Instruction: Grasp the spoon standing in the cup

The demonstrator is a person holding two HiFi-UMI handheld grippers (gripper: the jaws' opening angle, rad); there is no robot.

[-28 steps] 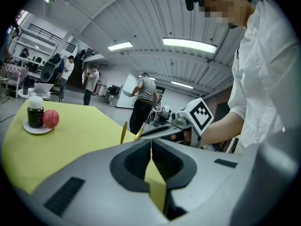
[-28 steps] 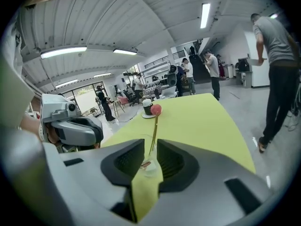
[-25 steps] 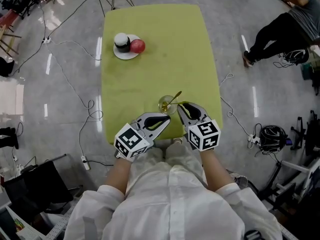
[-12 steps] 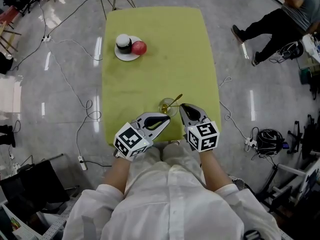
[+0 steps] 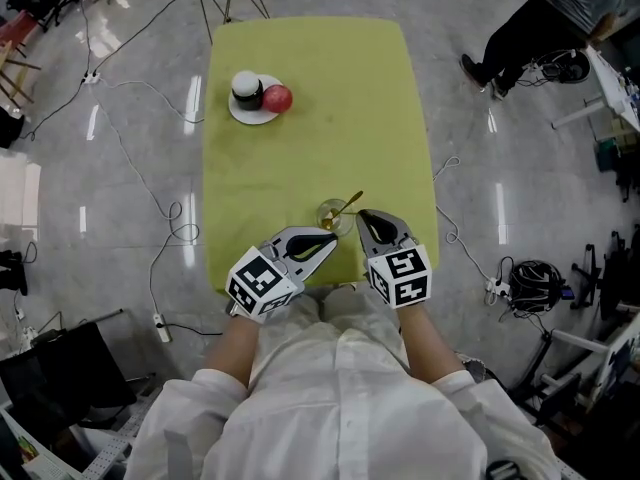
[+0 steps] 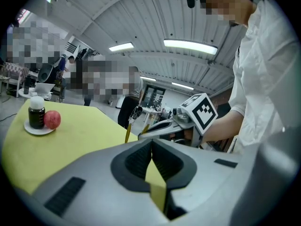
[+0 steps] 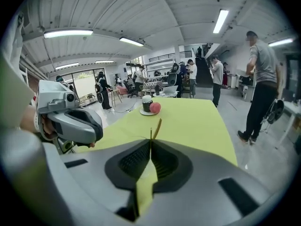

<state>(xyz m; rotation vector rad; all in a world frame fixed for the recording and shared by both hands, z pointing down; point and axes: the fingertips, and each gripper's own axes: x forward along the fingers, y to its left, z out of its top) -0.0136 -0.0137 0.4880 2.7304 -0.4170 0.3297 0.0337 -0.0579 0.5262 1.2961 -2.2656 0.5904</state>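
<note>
1. Well, the spoon stood leaning in the glass cup, near my edge of the bench. Its handle tilted away from me and to my right.
2. My right tongs were closing and the jaws were almost together. I saw nothing between the pads, and the handle rose just past the tips.
3. My left tongs were closed and empty, near the cup on my side.
4. In my judgement the approach was done, but the grasp was not sure. I could not tell if the tips touched the handle at all.
5. What was left, I think, was to bring the handle truly between the pads and press on it firmly.
</note>
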